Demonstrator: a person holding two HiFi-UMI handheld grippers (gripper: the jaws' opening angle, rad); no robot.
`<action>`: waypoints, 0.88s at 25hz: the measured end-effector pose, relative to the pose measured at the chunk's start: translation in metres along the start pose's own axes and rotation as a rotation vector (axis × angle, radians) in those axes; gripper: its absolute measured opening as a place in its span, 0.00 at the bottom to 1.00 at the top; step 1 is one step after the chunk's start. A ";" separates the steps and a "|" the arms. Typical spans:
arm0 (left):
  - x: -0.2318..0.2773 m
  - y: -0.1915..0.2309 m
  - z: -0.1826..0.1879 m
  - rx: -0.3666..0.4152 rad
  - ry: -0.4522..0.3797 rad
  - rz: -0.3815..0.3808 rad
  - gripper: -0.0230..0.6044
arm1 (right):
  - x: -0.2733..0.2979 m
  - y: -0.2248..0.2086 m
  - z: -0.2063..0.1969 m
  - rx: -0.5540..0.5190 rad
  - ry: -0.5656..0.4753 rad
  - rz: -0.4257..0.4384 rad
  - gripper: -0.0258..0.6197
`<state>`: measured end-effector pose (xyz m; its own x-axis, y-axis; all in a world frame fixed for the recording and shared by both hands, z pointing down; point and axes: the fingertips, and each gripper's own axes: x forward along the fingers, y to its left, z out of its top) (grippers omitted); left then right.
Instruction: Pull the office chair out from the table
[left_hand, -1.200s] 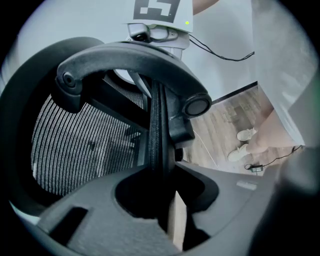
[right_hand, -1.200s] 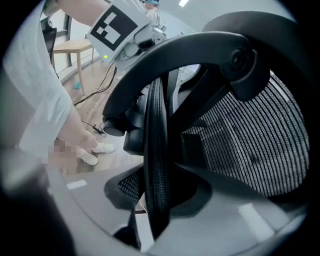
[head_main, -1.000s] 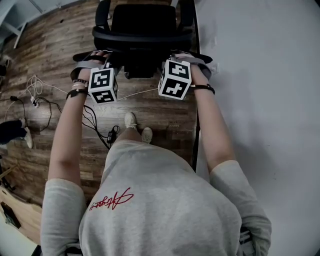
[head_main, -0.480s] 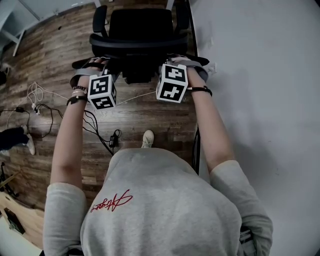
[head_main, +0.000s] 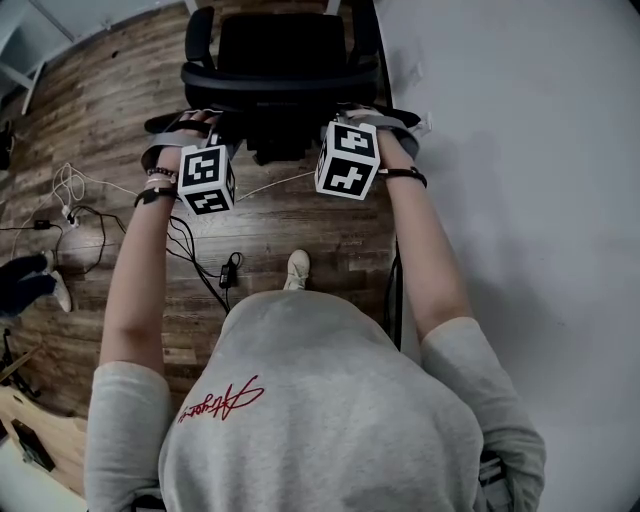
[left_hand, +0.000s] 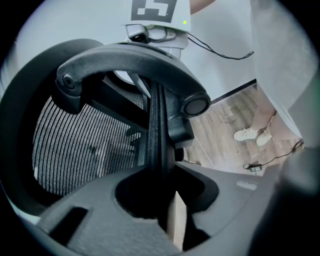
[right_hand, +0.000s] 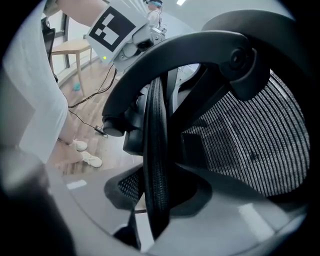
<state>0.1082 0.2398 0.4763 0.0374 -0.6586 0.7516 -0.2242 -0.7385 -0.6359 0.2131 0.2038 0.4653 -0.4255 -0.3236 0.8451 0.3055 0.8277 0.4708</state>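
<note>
The black office chair (head_main: 280, 80) stands on the wood floor beside the white table (head_main: 520, 150), its mesh backrest toward me. My left gripper (head_main: 212, 128) is shut on the left side of the backrest. My right gripper (head_main: 352, 115) is shut on the right side. In the left gripper view the backrest's thin edge (left_hand: 156, 125) runs down between the jaws of the left gripper (left_hand: 161, 200), under the curved top bar (left_hand: 130, 55). The right gripper view shows the same: the mesh edge (right_hand: 156, 160) is clamped in the right gripper (right_hand: 152, 212).
The table's edge (head_main: 392, 200) runs close along the chair's right side. Cables and a power adapter (head_main: 229, 270) lie on the floor at the left. The person's foot (head_main: 297, 268) is on the floor just behind the chair.
Both grippers and the chair's backrest have come slightly toward the person along the table's edge. One of the person's feet has stepped back out of sight under the body.
</note>
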 end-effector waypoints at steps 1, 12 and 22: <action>-0.001 -0.001 0.001 0.002 0.000 0.001 0.18 | -0.001 0.002 -0.001 0.003 0.001 0.001 0.22; -0.011 -0.020 0.006 0.017 -0.011 -0.005 0.18 | -0.010 0.026 0.000 0.026 0.012 0.001 0.22; -0.021 -0.037 0.014 0.032 -0.012 -0.001 0.18 | -0.021 0.046 -0.003 0.038 0.017 -0.001 0.22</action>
<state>0.1297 0.2788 0.4816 0.0489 -0.6597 0.7499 -0.1931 -0.7429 -0.6409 0.2382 0.2473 0.4698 -0.4110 -0.3318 0.8491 0.2726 0.8441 0.4618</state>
